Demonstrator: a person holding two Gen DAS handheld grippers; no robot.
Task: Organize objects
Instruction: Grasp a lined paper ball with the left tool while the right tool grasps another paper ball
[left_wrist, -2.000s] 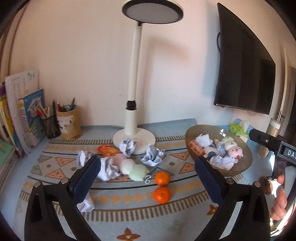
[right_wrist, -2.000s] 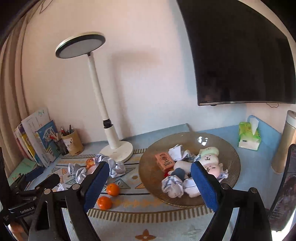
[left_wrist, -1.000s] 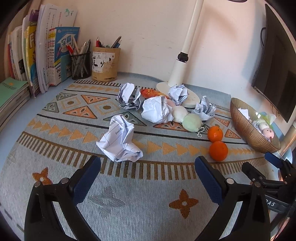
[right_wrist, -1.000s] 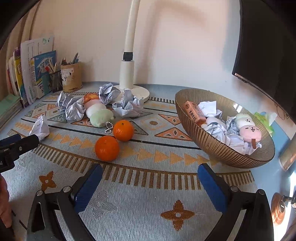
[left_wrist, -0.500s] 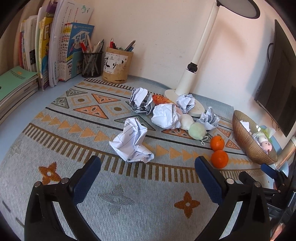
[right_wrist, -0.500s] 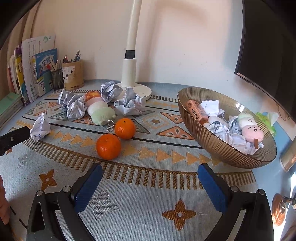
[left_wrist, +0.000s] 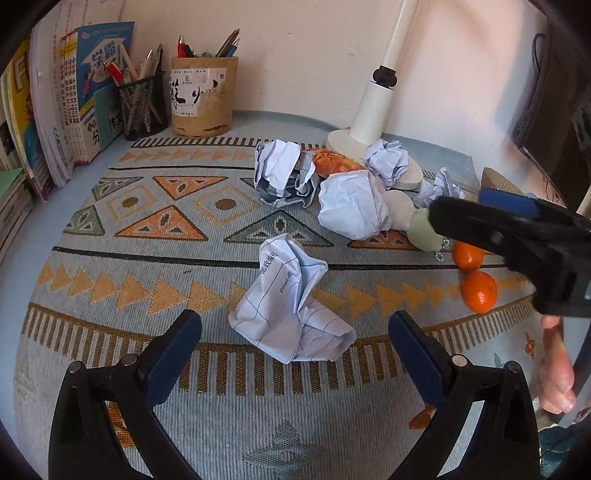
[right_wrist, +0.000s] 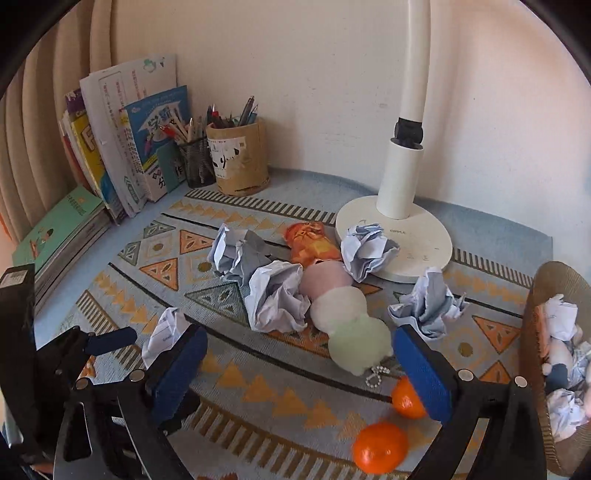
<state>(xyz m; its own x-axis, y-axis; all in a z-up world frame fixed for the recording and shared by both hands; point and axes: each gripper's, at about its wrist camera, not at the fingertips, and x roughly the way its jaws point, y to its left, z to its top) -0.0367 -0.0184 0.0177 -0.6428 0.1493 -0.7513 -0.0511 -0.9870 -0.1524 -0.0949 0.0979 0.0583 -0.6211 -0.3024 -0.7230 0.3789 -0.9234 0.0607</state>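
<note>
Woven bowl (right_wrist: 532, 332) at 3 o'clock partly filled. Paper balls (left_wrist: 352, 205), two oranges (right_wrist: 380, 446) remaining on surface. Left claw (left_wrist: 293, 345) spread around nearest paper ball (left_wrist: 288, 302); right claw (right_wrist: 295, 363) spread, empty.

Since 0.5 s ago the left gripper (left_wrist: 293, 341) has advanced and dropped toward the lone crumpled paper ball (left_wrist: 290, 301), which now sits just ahead of and between its wide-apart jaws. The right gripper (right_wrist: 299, 369) has swung left, away from the bowl (right_wrist: 535, 332); the plush keychain (right_wrist: 347, 314) is now ahead of it, oranges (right_wrist: 380, 452) beneath.
</note>
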